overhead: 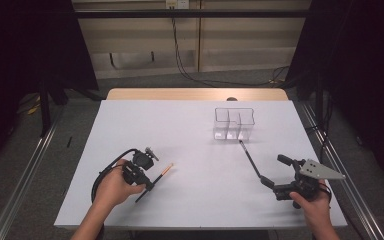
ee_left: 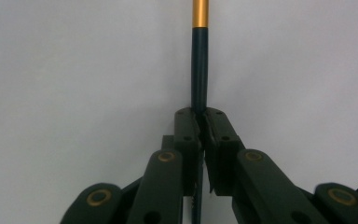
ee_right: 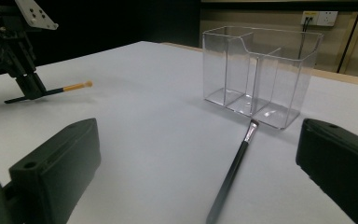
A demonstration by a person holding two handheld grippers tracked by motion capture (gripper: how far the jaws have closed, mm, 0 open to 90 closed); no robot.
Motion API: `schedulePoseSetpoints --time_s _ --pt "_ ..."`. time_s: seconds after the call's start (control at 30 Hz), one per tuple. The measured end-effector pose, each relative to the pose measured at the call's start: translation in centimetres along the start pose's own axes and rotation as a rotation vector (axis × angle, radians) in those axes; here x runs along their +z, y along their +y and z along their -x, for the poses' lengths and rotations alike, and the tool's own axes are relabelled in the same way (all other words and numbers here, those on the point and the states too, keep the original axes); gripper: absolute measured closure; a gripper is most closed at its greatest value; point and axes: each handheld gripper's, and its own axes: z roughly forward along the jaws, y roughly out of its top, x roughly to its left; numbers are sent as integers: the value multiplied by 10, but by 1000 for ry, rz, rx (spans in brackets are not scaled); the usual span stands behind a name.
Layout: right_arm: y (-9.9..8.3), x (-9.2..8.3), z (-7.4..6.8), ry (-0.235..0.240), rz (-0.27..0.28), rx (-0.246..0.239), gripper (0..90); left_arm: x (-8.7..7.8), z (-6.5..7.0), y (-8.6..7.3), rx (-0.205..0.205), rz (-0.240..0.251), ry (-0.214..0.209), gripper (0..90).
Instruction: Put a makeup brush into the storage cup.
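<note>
From above, bare white desk (overhead: 190, 125) lies open between my left gripper (overhead: 147, 184), clamped on a thin dark brush (overhead: 156, 177) near the front-left edge, and my right gripper (overhead: 272, 175). In my left gripper view the smooth round handle (ee_left: 199, 65) carries a gold band. In my right gripper view the jaws stand wide around a second slim brush (ee_right: 233, 168), its bristles touching the clear three-part holder (ee_right: 261, 70).

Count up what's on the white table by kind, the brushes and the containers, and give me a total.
Makeup brushes: 2, one with a gold band gripped in the left claw, one black with a silver ferrule lying in front of the open right claw.
Clear divided organizers: 1.
Total: 3
</note>
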Motion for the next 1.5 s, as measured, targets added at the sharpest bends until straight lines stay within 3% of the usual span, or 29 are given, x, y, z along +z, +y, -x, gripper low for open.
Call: schedulePoseSetpoints --time_s 0.13,0.23,0.47,0.67,0.77,0.83,0.9,0.97,1.5 --pt "0 0 0 0 0 0 0 -4 -1 3 10 53 3 845" --pt "0 0 0 0 1 1 0 -5 -2 4 6 123 -25 844" --pt "0 0 -1 2 -2 -4 0 -10 -4 7 -15 257 -46 845" --pt "0 0 0 1 -2 -3 0 -12 -2 12 2 362 -68 846" --pt "0 0 -1 -2 1 -8 0 -11 0 14 -8 461 -93 845" --pt "0 0 -1 -3 1 -7 0 -11 0 14 -13 486 -99 845" --pt "0 0 -1 -3 -1 -7 0 -11 1 16 -25 576 -151 845" --pt "0 0 -1 -2 1 -8 0 -13 1 17 -17 623 -158 845" --pt "1 0 -1 -5 4 -11 0 -12 9 28 -28 788 -174 846"
